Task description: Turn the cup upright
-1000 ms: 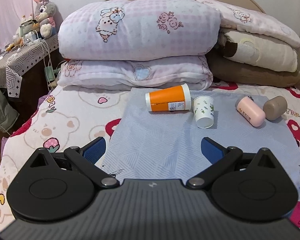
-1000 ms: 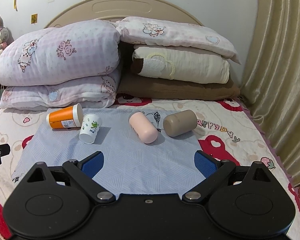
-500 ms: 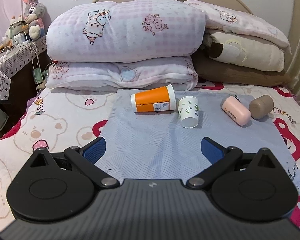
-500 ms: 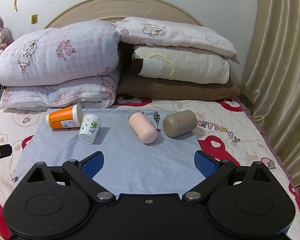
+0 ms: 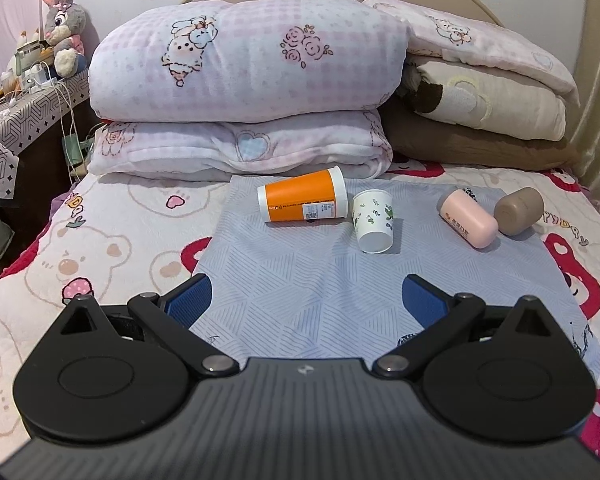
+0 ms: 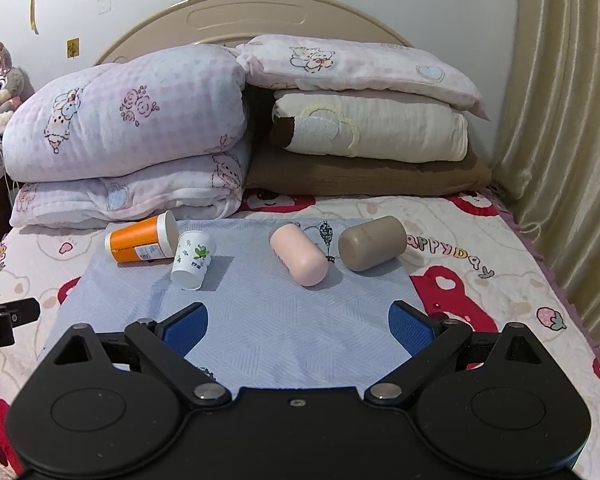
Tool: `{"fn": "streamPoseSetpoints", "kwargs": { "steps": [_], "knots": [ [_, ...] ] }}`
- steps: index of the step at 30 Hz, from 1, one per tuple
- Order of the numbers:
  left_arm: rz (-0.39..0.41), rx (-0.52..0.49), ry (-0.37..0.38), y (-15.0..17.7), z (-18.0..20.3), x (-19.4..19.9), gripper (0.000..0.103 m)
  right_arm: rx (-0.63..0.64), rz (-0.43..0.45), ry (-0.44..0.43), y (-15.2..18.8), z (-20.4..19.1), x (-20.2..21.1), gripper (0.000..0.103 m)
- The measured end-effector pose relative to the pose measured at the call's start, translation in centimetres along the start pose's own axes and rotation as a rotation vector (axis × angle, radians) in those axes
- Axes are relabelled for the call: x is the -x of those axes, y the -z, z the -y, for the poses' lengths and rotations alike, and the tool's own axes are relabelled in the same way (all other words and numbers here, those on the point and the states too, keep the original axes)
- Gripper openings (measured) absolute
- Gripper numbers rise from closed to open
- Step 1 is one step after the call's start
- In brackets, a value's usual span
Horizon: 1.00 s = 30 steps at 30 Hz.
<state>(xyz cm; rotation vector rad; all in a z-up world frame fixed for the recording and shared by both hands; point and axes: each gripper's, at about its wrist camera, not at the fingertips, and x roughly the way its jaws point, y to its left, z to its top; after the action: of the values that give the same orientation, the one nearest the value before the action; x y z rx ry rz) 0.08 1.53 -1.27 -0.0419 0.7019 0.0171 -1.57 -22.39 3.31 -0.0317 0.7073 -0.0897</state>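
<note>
Approach seems to be the step in hand, since nothing is gripped and all four cups lie on their sides on the grey-blue mat [image 5: 300,280] spread over the cartoon-print bedsheet [image 5: 112,240]. The left gripper [image 5: 306,300] hovers over the near edge of the mat with its blue-padded jaws spread wide and empty; the right gripper [image 6: 298,322] does likewise, jaws apart, holding nothing

From the left wrist view, the orange paper cup [image 5: 302,201] sits at about 12 o'clock, its white rim touching or just beside the small white leaf-print paper cup [image 5: 374,220], which lies with its narrow base toward the camera. At roughly 1 to 2 o'clock lie the pink rounded cup [image 5: 467,219] and the brown rounded cup [image 5: 518,211], close together; whether they touch I cannot tell

Which cup goes first is not shown. I judge the next move calls for bringing open jaws across one cup's body and closing gently, as the thin paper walls would likely crush, while the smooth, matt, capsule-like pink and brown cups could roll on the soft bedding. Tapered shapes favour a grip near mid-body, then a tilt onto the base

Stacked pillows and folded quilts [image 6: 132,136] stand behind, at 12 o'clock
</note>
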Motion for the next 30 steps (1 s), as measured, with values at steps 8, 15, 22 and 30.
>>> {"fn": "streamPoseSetpoints", "kwargs": {
  "steps": [8,15,22,30],
  "knots": [
    [-0.004,-0.001,-0.001,0.2,0.1,-0.1,0.103,-0.004,0.023,-0.028,0.0,0.0,0.3,0.103],
    [-0.023,-0.004,-0.011,0.8,0.2,-0.5,0.103,-0.031,0.02,-0.064,-0.3,0.3,0.5,0.103],
    [-0.038,-0.012,-0.013,0.5,0.1,-0.5,0.103,-0.021,0.017,-0.056,-0.1,0.1,0.4,0.103],
    [-0.098,-0.003,0.026,-1.4,0.0,-0.6,0.103,-0.011,0.017,-0.093,-0.4,0.3,0.2,0.103]
  ]
}}
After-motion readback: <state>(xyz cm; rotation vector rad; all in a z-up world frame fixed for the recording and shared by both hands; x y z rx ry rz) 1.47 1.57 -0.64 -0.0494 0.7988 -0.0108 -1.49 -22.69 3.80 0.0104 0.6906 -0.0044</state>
